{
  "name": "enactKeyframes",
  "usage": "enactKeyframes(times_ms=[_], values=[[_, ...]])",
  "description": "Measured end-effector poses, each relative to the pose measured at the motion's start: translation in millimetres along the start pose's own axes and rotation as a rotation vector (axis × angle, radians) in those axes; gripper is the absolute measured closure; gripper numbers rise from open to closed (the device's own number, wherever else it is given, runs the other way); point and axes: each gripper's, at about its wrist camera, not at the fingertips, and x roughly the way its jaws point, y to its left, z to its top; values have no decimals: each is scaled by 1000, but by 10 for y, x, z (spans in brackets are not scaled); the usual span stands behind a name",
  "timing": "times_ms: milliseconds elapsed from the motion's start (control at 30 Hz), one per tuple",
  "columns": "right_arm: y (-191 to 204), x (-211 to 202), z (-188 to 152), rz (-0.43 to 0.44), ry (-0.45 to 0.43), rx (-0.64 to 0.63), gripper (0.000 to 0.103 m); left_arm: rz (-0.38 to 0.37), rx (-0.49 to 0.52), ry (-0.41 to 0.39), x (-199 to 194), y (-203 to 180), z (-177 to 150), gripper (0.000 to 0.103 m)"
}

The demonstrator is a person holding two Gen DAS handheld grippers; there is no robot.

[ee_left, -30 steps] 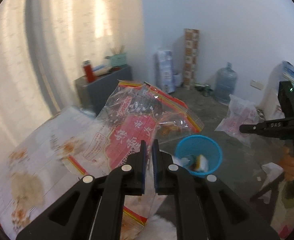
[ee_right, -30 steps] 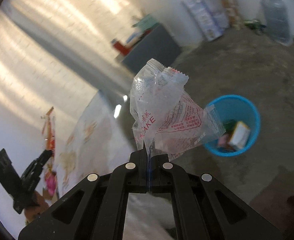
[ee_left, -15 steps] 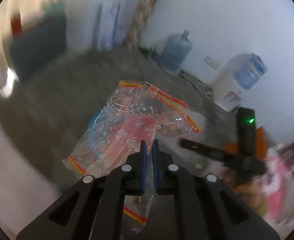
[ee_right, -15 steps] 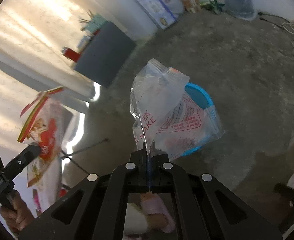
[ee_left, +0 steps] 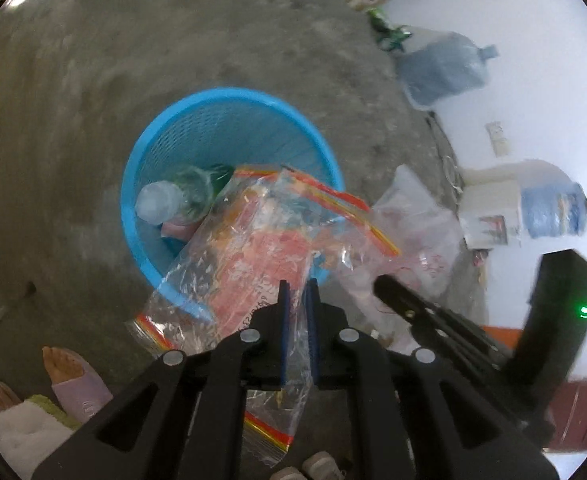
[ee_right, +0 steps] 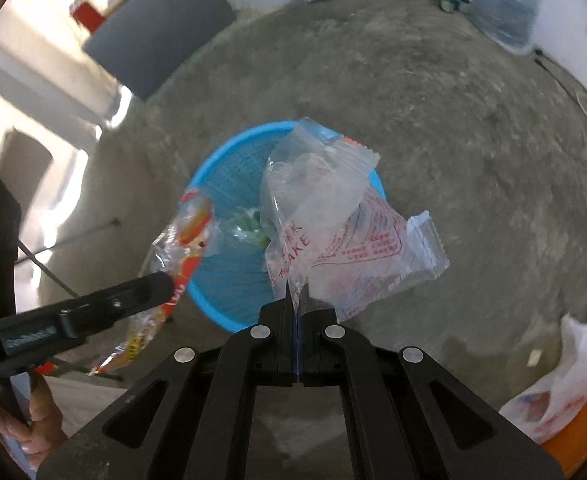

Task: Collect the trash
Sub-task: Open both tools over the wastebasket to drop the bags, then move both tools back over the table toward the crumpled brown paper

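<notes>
**A:** What does your left hand-held gripper [ee_left: 296, 292] have?

**B:** A clear zip bag [ee_left: 253, 248] with red print and a red-and-yellow seal strip. Its jaws are opening: you can see a gap between the blue pads, and the bag's film runs through that gap.

**A:** Where is that bag relative to the bin?

**B:** In your left wrist view it lies across the lower right part of the blue mesh basket [ee_left: 229, 98]. Its upper end is over the opening and its lower corner hangs outside the near rim. The basket stands on the grey concrete floor [ee_left: 93, 60], centre left of the frame.

**A:** And your right one?

**B:** Your right hand-held gripper [ee_right: 295, 300] is clamped tight on a crumpled transparent wrapper [ee_right: 333, 232] with red lettering. The pads meet with only the film between them. In your right wrist view the wrapper stands up from the tips in the middle of the frame, covering the basket's right half.

**A:** Is anything in the basket?

**B:** A clear plastic bottle [ee_left: 161, 200] lies at the left inside, with something green just beside it. The rest is too blurred to name.

**A:** What is around it?

**B:** A big water jug [ee_left: 441, 68] is at the upper right. A white plastic bag [ee_right: 565, 384] is on the floor at the lower right of your right wrist view. Your foot in a lilac slipper [ee_left: 73, 376] is at the lower left.
</notes>
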Motion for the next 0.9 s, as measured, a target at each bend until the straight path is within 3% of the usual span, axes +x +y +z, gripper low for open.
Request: enactKeyframes(times_ms=[167, 233, 300, 400, 600, 767, 900], values=[[119, 372, 136, -58, 67, -85, 99, 33, -38, -11, 228, 120, 151, 79], [154, 500, 164, -73, 94, -108, 96, 49, -44, -22, 201, 161, 187, 61], [159, 595, 181, -77, 116, -110, 73, 38, -54, -44, 145, 175, 216, 58], [107, 570, 199, -77, 95, -83, 68, 17, -47, -68, 39, 228, 213, 50], [-38, 377, 322, -52, -2, -14, 66, 0, -64, -118, -107, 267, 223, 48], [-233, 27, 310, -30, -89, 60, 65, -8, -39, -165, -330, 194, 84, 46], [-333, -341, 164, 10, -152, 122, 58, -29, -3, -214, -628, 97, -79, 42]])
